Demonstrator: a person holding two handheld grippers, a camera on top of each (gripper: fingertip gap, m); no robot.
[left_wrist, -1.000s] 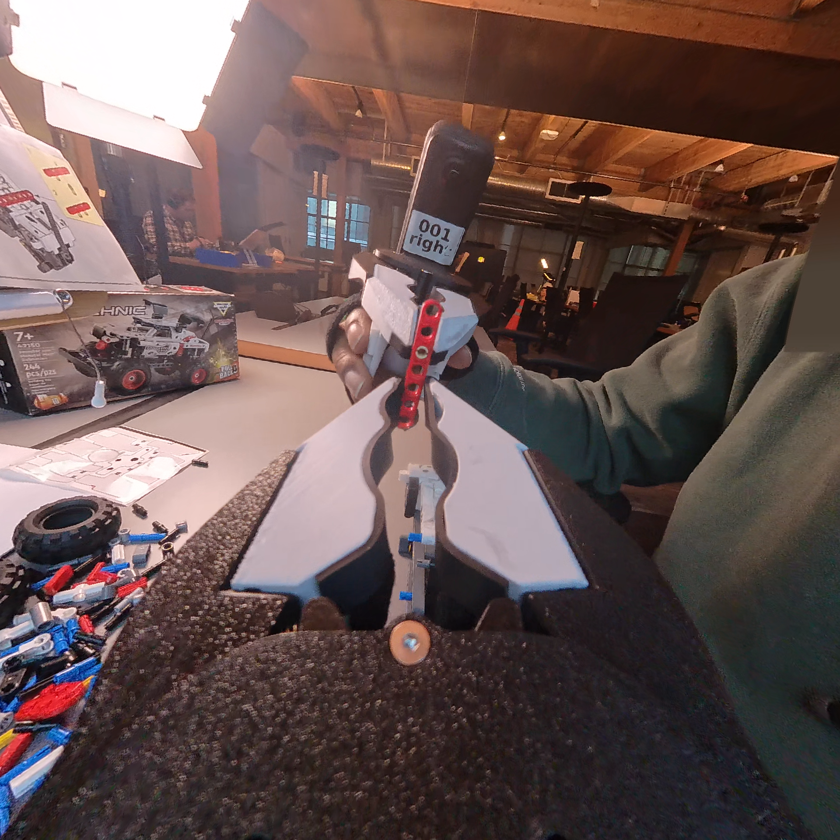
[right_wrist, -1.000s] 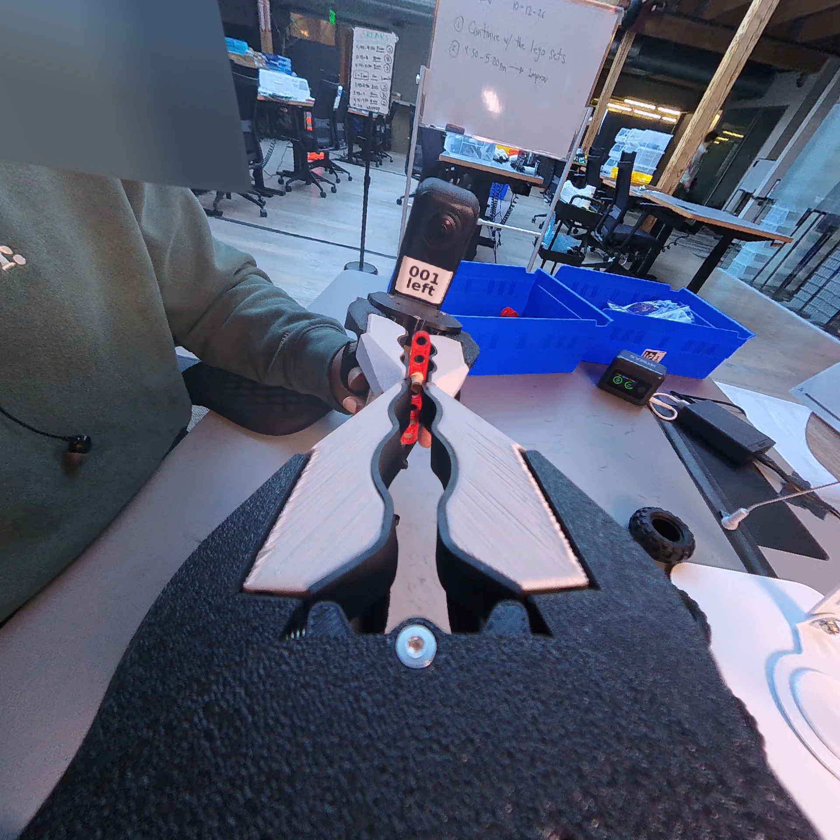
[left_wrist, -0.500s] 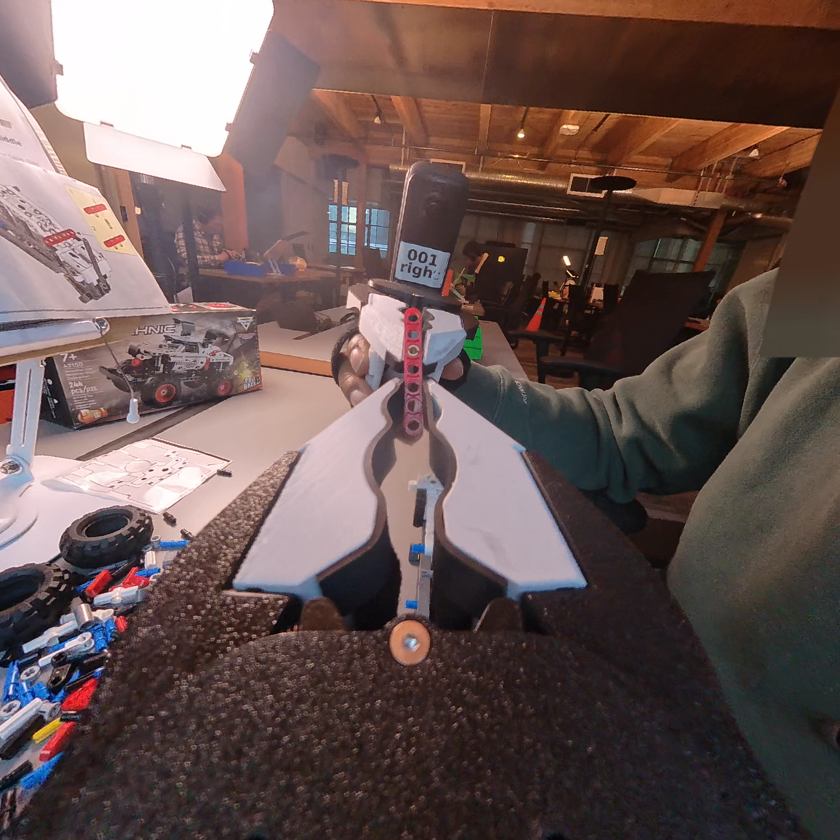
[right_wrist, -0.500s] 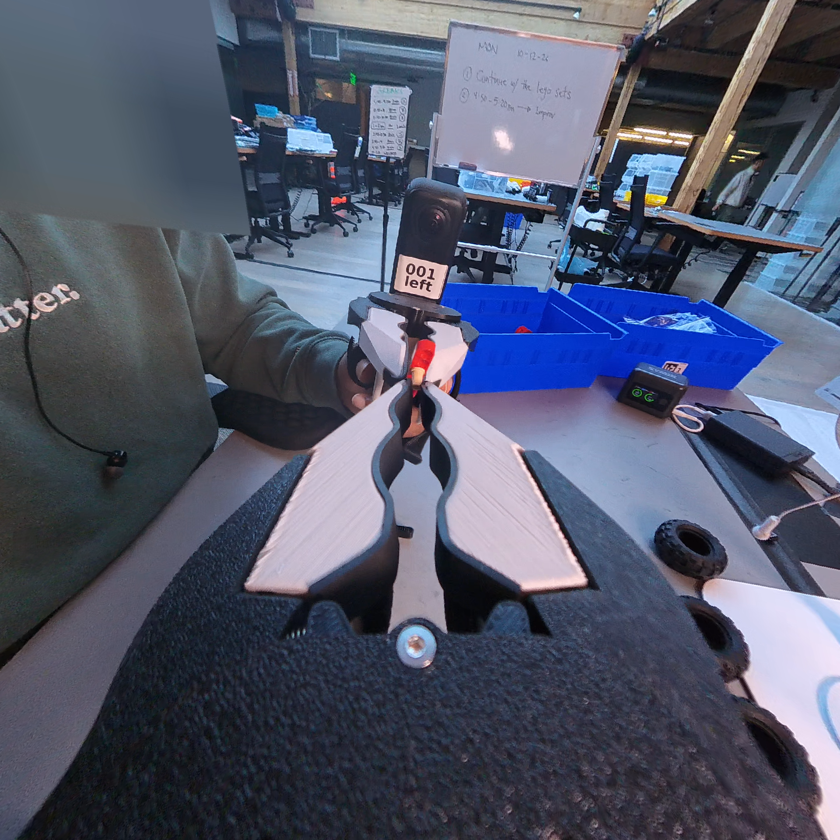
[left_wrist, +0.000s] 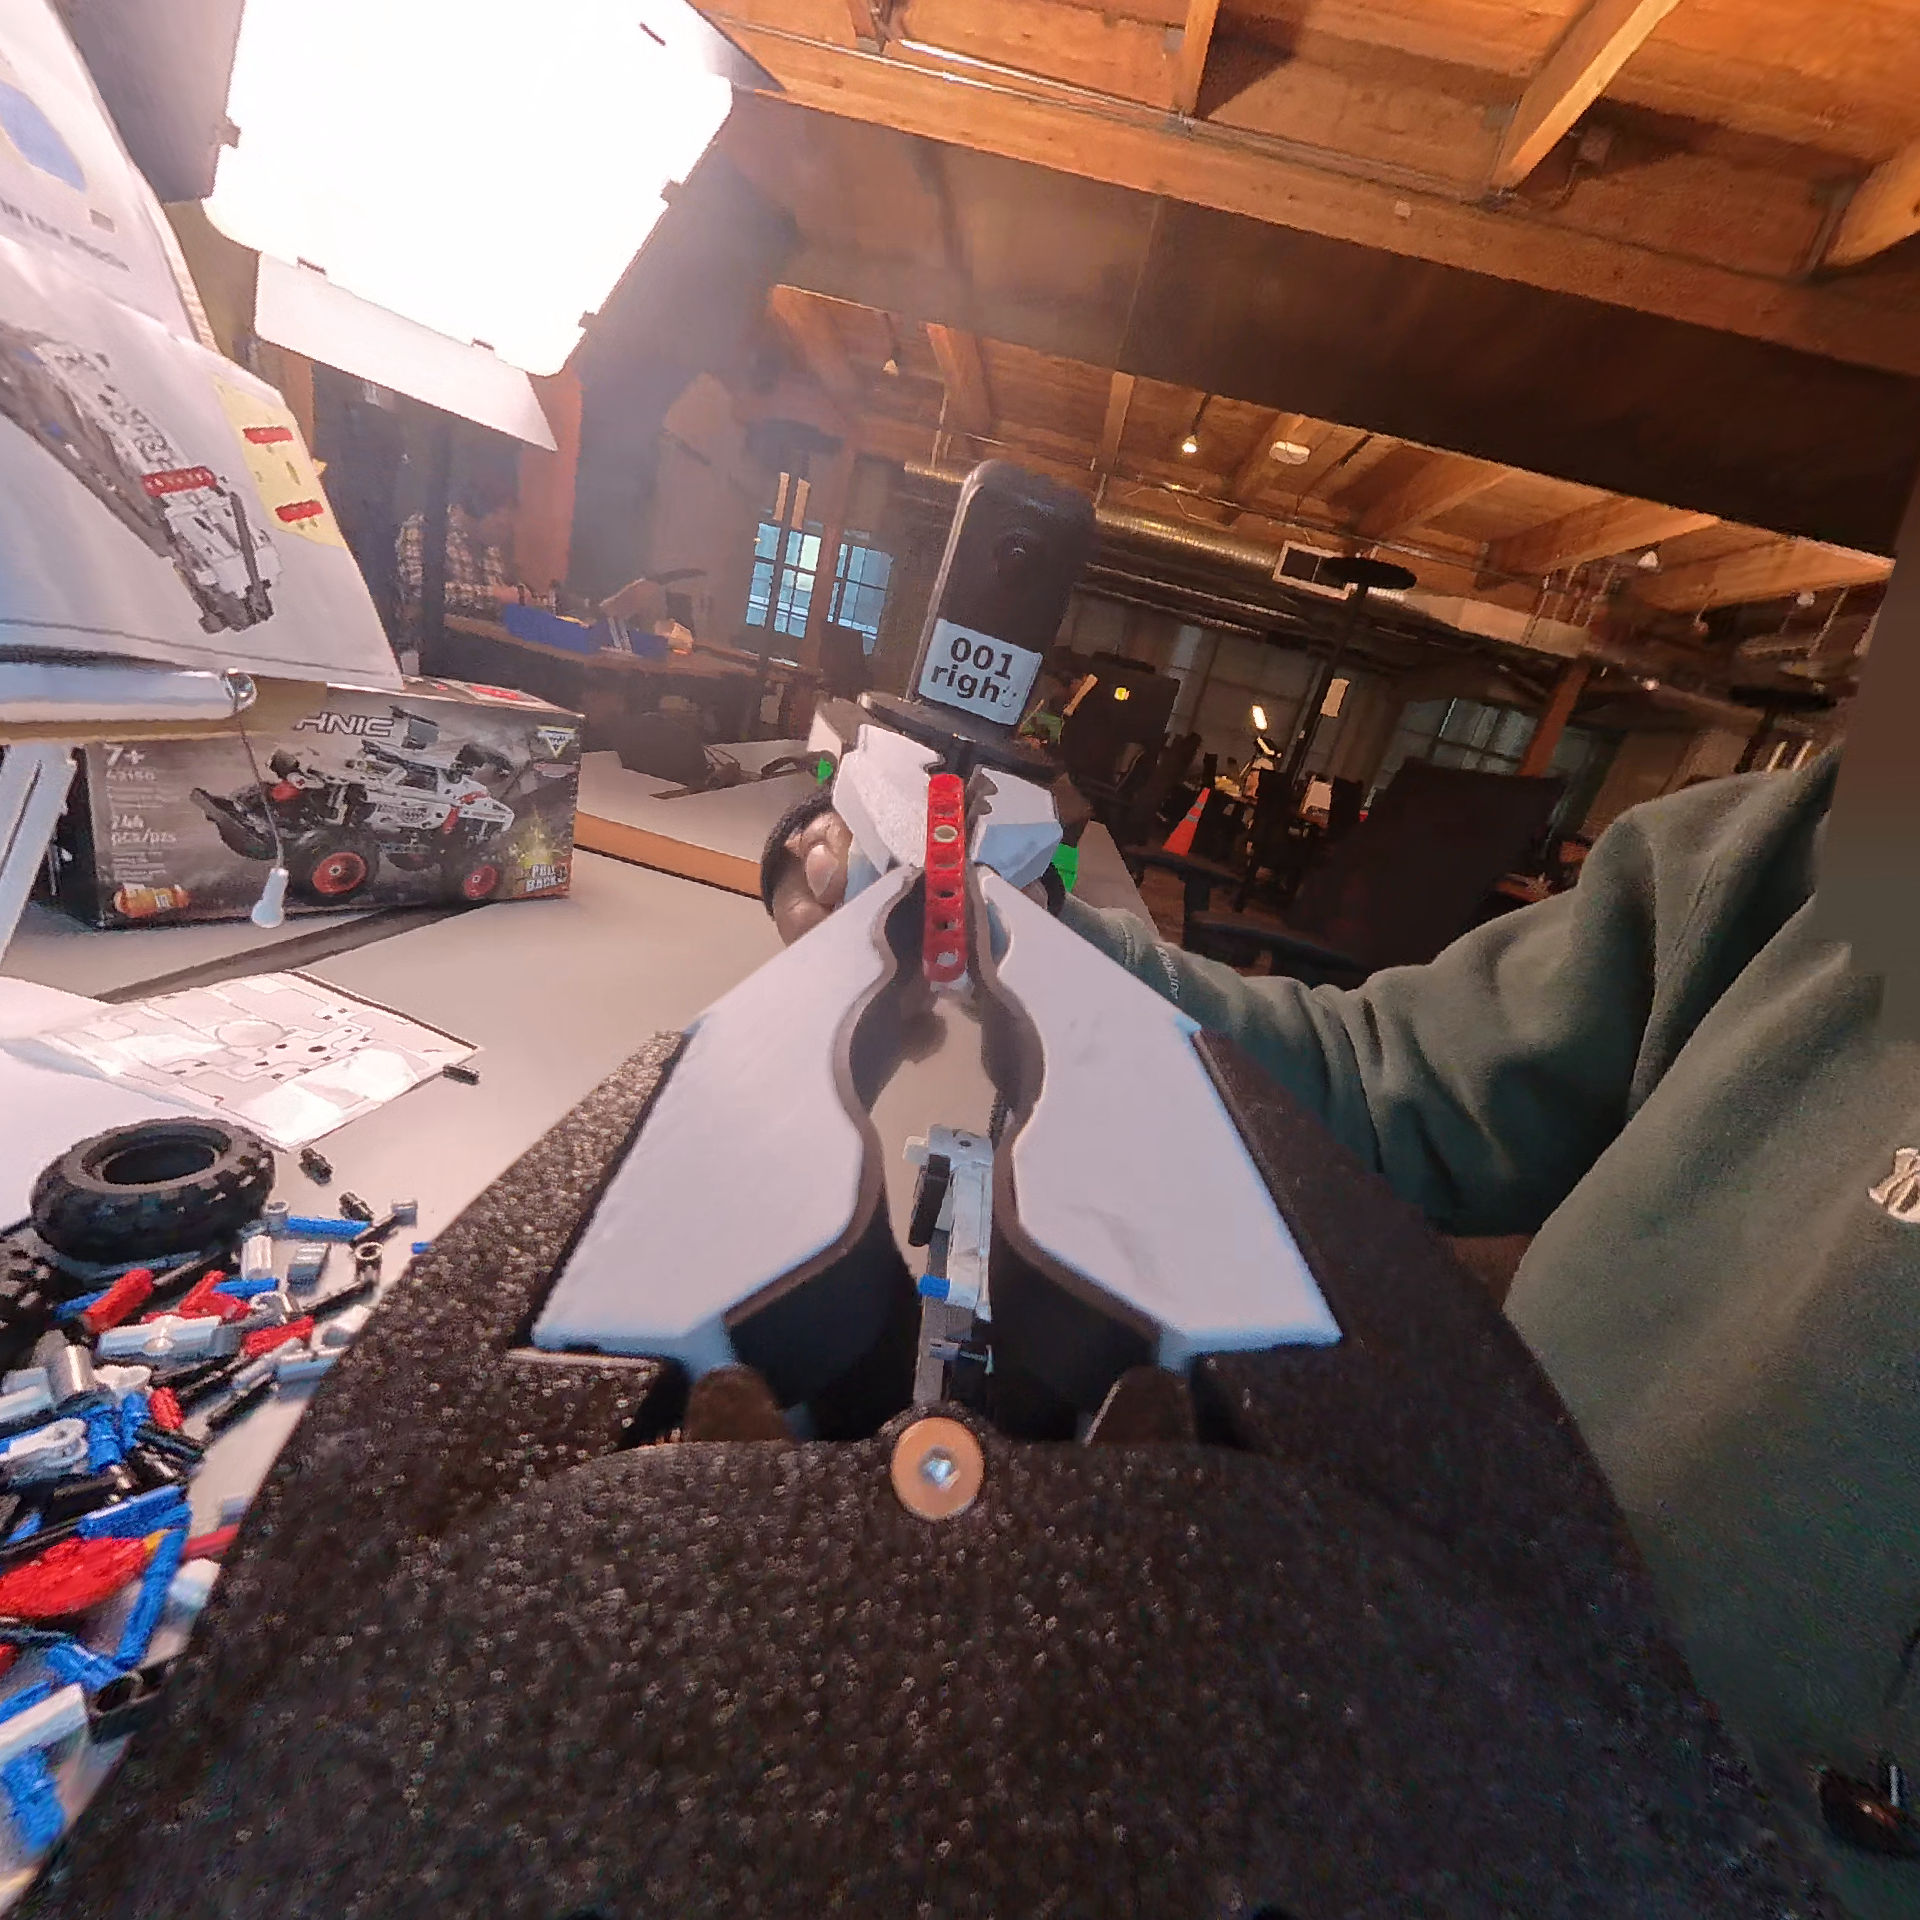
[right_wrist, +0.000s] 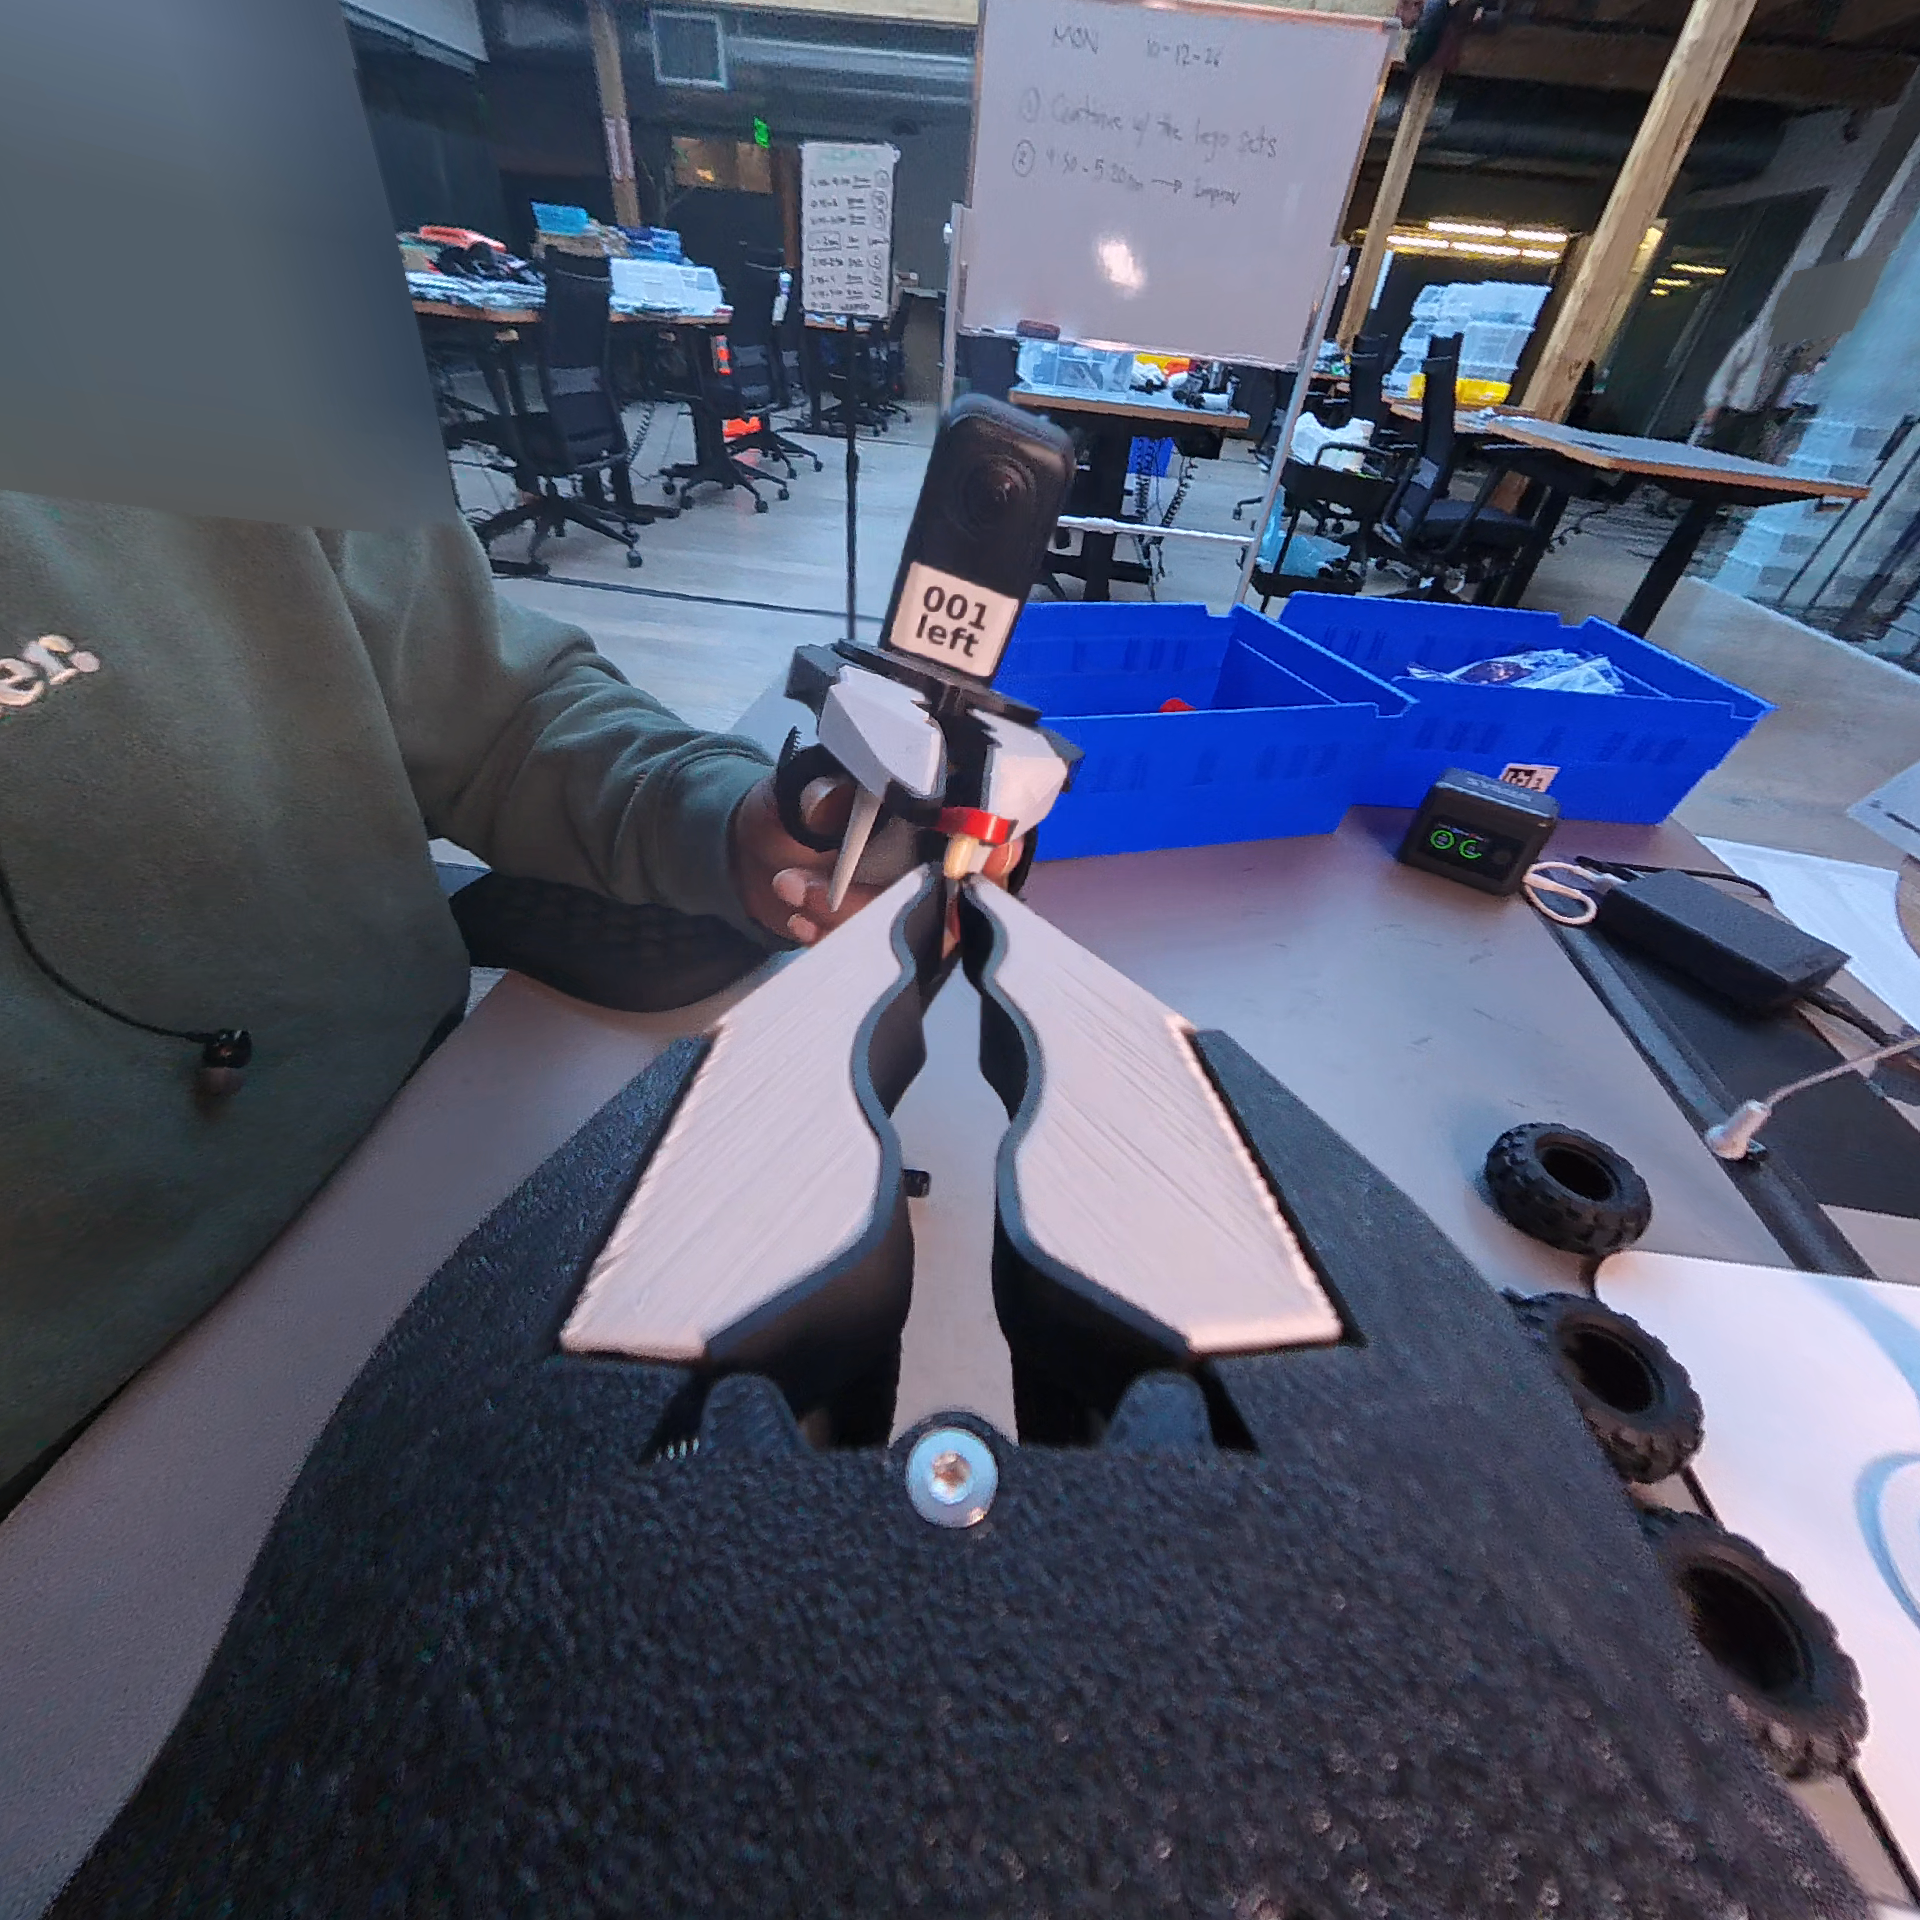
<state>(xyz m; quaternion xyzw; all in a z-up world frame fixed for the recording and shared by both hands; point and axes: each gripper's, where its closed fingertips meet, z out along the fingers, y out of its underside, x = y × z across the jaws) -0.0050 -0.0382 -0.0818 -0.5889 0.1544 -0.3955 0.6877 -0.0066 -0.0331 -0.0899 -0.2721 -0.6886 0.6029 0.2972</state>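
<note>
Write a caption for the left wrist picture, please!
Left gripper pinches a red beam facing the right gripper, toy bricks scattered beside.

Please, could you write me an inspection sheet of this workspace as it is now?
Surface: grey table, no spills seen.
Job's things: red beam held upright; tan pin at the beam; grey assembly lying below.
Clutter: loose pieces, tyres, box, blue bins.
Grippers: left gripper shut on the beam's lower end; right gripper shut on the pin.
Cables: white cable looped beside a black power brick.
Surroundings: whiteboard, office chairs, wooden ceiling.
</note>
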